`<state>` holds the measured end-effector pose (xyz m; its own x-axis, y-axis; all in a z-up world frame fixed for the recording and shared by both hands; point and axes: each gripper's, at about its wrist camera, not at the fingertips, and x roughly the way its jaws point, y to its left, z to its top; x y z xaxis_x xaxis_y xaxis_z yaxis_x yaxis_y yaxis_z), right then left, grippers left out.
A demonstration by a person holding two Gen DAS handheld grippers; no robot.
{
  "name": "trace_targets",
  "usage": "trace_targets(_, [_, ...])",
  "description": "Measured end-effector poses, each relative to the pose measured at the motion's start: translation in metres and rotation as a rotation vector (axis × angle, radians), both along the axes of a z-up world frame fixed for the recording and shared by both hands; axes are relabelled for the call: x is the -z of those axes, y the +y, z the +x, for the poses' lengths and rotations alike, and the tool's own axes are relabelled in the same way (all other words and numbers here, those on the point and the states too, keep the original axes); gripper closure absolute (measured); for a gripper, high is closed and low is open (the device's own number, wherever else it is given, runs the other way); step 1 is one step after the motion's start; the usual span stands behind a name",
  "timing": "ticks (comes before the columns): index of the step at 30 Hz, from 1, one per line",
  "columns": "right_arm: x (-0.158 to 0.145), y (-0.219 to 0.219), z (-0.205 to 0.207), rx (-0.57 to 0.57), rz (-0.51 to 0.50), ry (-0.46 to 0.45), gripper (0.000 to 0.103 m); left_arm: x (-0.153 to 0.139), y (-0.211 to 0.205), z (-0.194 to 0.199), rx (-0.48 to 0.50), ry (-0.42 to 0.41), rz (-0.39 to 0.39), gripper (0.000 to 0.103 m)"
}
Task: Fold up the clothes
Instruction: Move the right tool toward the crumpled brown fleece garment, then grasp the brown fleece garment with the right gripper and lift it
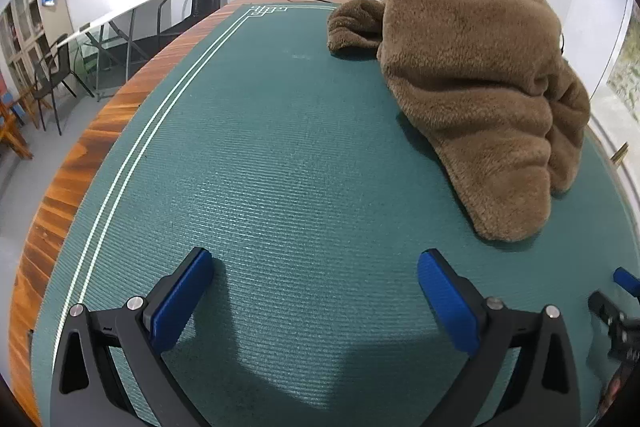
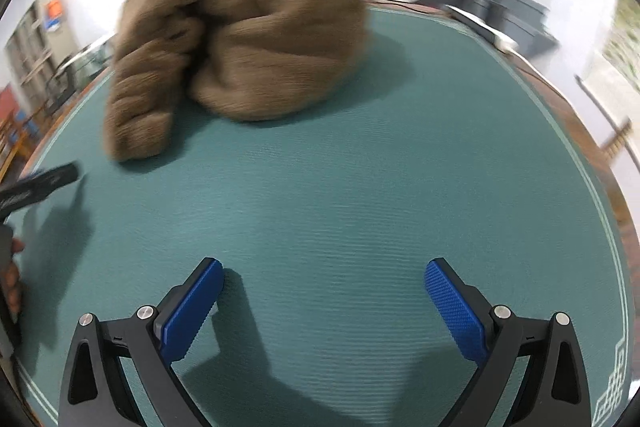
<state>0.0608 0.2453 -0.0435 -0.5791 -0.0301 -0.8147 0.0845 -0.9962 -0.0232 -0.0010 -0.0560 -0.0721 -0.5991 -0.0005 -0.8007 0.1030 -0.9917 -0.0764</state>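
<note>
Your left gripper point(image 1: 316, 291) and right gripper point(image 2: 324, 301) hang spread wide, empty, because the bunched brown fleece garment point(image 1: 472, 87) on the green ribbed mat point(image 1: 280, 167) lies unfolded, ungrabbed.

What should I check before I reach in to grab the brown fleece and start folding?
1. Left gripper jaws open and empty: ok.
2. Right gripper jaws open and empty: ok.
3. Brown fleece garment within view of both cameras: ok.
4. Garment spread flat: not ok, it sits in a crumpled heap.
5. An edge to grip: ok, a lobe lies on the green mat nearest the left gripper.
6. Collar or sleeves identifiable: cannot tell.
</note>
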Motion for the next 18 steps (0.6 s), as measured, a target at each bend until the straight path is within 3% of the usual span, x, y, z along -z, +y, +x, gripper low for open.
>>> trace_targets(4, [-0.017, 0.032, -0.015, 0.057, -0.059, 0.022, 0.001, 0.001, 0.006, 0.0, 0.0, -0.007, -0.019, 0.0])
trace_targets(7, [-0.046, 0.041, -0.026, 0.057, -0.108, 0.099, 0.001, 0.003, 0.004, -0.002, 0.002, -0.018, -0.044, 0.0])
trace_targets(13, [-0.104, 0.024, -0.06, -0.026, -0.127, 0.281, 0.001, 0.003, 0.005, 0.0, 0.001, -0.015, -0.038, 0.0])
trace_targets(18, [-0.133, 0.003, -0.106, -0.081, -0.184, 0.326, 0.001, 0.006, 0.006, 0.004, 0.002, -0.016, -0.043, 0.0])
